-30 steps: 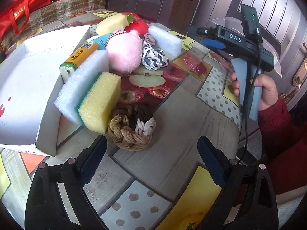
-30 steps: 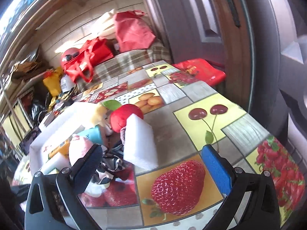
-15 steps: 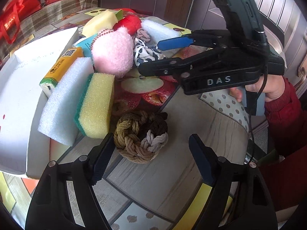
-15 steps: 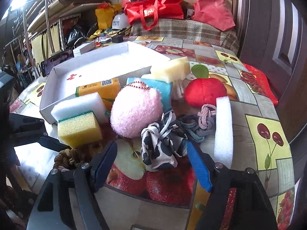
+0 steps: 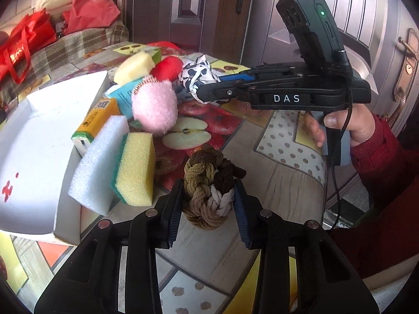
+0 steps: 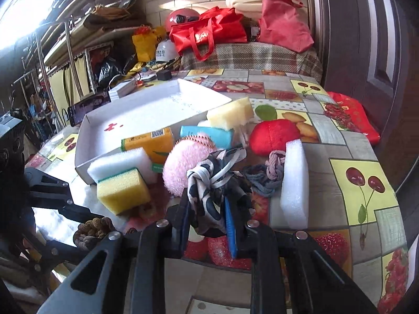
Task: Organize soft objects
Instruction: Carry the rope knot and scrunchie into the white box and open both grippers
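Note:
A braided brown, olive and white hair ring stands squeezed between the pads of my left gripper, whose jaws are closing on it just above the fruit-print tablecloth. My right gripper is closing on a black-and-white cloth scrunchie, which bunches between its blue pads. In the left wrist view that scrunchie hangs from the right gripper's tip, raised over the pile. A white open box lies to the left.
Against the box lean a yellow-green sponge, white foam, an orange packet and a pink pompom. A red plush apple, a white foam block and grey and pink hair ties lie nearby.
Both grippers went from wide open to closed. The left one closed on the braided ring. The right one swung over to the pile and took hold of the black-and-white scrunchie.

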### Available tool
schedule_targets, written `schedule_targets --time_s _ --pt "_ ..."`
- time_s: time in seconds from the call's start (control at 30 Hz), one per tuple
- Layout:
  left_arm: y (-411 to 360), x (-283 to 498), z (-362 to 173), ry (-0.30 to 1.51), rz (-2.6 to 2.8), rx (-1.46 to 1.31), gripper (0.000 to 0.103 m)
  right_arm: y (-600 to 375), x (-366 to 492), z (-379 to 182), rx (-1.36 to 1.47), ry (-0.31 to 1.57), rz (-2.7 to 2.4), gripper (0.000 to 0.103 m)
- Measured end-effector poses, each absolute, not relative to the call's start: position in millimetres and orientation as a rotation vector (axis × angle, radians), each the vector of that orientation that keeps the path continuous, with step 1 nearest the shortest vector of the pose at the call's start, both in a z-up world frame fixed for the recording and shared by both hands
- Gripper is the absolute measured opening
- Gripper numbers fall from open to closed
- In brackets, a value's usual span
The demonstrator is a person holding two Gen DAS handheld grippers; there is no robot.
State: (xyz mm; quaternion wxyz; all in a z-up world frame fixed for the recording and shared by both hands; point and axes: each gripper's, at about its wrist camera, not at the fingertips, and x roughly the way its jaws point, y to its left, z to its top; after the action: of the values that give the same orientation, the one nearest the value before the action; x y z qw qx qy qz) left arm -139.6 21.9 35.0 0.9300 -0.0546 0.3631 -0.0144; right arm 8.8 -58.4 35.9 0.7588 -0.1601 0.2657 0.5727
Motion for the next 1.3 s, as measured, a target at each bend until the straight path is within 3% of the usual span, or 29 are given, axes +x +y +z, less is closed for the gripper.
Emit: schedule_targets --time_s 0.23,0.5,0.87,1.3 --pt "56 -193 69 0.401 0.292 -0.079 0.036 -79 10 65 -0.109 0.354 1.157 0.023" --pt "91 -236 72 0.24 0.606 -0.091 0.036 -78 3 56 -0.059 0.278 1.073 0.023" --pt "113 -248 68 0.212 0.705 -0.122 0.036 -46 -34 54 -0.113 0.236 1.178 0.023" --pt "162 -229 49 0.32 0.74 -0.18 0.036 12 -82 48 -0.173 0.278 1.33 0.023"
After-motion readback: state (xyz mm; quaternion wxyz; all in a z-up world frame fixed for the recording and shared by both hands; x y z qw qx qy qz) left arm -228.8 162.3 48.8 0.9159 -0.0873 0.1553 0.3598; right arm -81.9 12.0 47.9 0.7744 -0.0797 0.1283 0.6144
